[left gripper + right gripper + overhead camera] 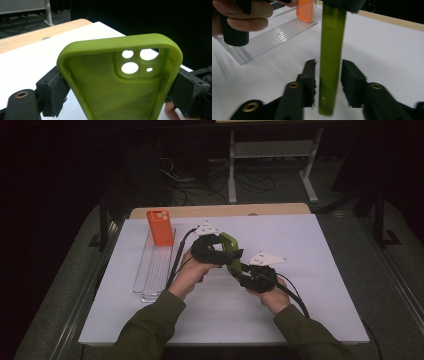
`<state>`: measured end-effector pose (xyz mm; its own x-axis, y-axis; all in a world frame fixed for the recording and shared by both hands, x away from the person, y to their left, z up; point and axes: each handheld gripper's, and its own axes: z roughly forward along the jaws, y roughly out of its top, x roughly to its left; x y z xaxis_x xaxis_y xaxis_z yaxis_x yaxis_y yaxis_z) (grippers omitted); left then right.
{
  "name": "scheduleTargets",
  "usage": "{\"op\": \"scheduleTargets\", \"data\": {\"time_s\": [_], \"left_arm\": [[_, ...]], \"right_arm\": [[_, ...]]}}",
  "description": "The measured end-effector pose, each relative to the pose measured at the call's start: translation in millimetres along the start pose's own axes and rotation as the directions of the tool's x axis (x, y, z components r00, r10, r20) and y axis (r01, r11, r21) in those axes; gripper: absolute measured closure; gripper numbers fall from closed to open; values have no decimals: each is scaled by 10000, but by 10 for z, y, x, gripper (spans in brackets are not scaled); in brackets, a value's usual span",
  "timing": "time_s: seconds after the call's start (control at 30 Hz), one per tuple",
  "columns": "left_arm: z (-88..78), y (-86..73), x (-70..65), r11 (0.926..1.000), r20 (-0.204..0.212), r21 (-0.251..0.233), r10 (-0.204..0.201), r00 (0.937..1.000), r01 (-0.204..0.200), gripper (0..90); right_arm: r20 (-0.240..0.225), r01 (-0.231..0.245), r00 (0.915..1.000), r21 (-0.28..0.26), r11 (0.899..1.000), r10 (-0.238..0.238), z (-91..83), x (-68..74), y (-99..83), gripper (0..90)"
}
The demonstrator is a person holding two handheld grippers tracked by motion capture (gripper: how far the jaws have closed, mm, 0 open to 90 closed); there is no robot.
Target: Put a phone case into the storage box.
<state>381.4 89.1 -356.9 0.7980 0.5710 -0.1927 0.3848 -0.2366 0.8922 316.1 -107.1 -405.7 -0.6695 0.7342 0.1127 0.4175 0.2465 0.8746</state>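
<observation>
A green phone case [230, 251] hangs over the middle of the white table, held upright between both hands. My left gripper [223, 251] is shut on it. In the left gripper view, both pads [55, 93] press on the two long sides of the green case [112, 87], whose hollow inside and camera holes face the camera. My right gripper [246, 271] is open. In the right gripper view, its jaws [328, 75] stand on either side of the case's thin edge [331, 57], with a gap on each side.
A clear ribbed tray [152, 270] lies at the left of the white tabletop [320, 270]. An orange phone case [160, 227] stands upright at the tray's far end. A wooden edge [220, 211] runs along the back. Table legs and cables lie beyond on the floor.
</observation>
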Motion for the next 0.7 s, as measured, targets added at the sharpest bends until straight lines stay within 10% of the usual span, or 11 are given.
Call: {"op": "scheduleTargets", "data": {"time_s": [0.43, 0.7], "left_arm": [[-231, 138, 117, 9997, -656, 17, 263, 9975, -262, 140], [-451, 303, 237, 9991, -1300, -64, 407, 9907, -419, 141]], "right_arm": [[108, 114, 9999, 1259, 9920, -129, -196, -188, -136, 145], [431, 369, 9980, 1987, 9794, -463, -278, -226, -294, 53]]}}
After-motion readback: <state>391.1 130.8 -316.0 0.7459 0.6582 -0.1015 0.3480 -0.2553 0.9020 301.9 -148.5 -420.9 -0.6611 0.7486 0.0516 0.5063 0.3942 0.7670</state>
